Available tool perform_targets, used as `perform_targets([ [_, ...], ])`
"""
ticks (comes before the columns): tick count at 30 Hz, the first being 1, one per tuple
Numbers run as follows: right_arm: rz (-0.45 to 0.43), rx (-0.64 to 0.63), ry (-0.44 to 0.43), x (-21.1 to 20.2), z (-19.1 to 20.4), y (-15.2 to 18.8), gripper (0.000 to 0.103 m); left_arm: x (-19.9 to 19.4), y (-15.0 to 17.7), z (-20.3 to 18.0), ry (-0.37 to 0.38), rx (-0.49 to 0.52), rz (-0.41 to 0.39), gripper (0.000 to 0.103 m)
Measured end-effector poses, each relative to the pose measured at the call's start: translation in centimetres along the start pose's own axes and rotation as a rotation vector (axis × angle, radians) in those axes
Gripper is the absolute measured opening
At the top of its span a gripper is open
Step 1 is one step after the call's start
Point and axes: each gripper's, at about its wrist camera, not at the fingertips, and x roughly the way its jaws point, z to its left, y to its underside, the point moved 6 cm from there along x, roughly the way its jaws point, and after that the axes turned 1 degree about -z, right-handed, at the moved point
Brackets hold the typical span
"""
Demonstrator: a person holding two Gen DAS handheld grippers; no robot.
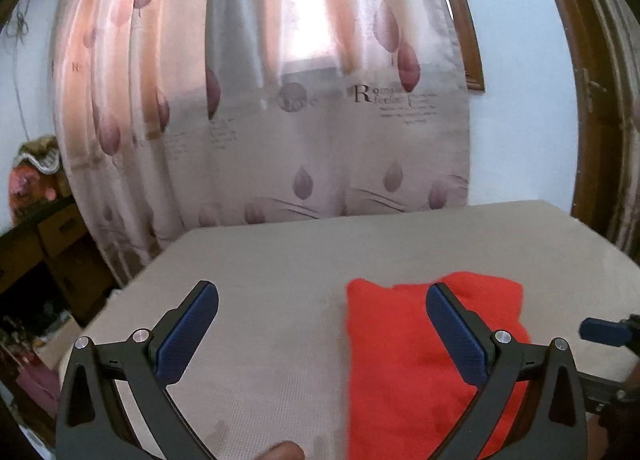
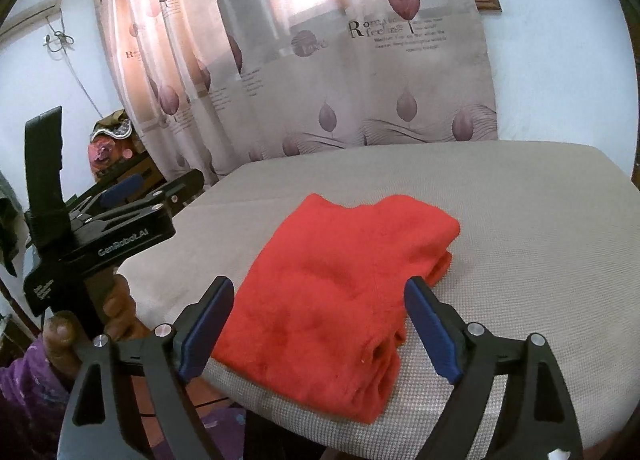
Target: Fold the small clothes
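A red garment (image 2: 344, 300) lies folded into a thick rectangle on the beige padded table (image 2: 520, 228). It also shows in the left wrist view (image 1: 408, 360), right of centre. My left gripper (image 1: 322, 300) is open and empty above the table, its right finger over the garment's edge. It also shows in the right wrist view (image 2: 132, 196), held off the table's left edge. My right gripper (image 2: 320, 296) is open and empty, hovering over the near end of the garment. One of its blue fingertips (image 1: 600, 330) shows at the right edge of the left wrist view.
A patterned curtain (image 2: 320, 60) hangs close behind the table's far edge. Cardboard boxes (image 1: 60, 228) and clutter stand to the left on the floor. A wooden door frame (image 1: 600, 100) is at the right.
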Motion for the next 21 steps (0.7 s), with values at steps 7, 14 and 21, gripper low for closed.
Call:
perform_targets([
  [7, -0.002, 0.023, 0.025, -0.2, -0.6, 0.1, 0.087, 0.5, 0.5, -0.9, 0.060, -0.031, 0.039, 0.103],
  [14, 0.015, 0.023, 0.070, 0.5, -0.9, 1.1, 0.088, 1.2, 1.6, -1.9, 0.076, -0.010, 0.075, 0.103],
  [21, 0.036, 0.029, 0.071, 1.1, -1.1, 1.5, 0.089, 2.0, 2.7, -2.4, 0.090, -0.006, 0.112, 0.103],
])
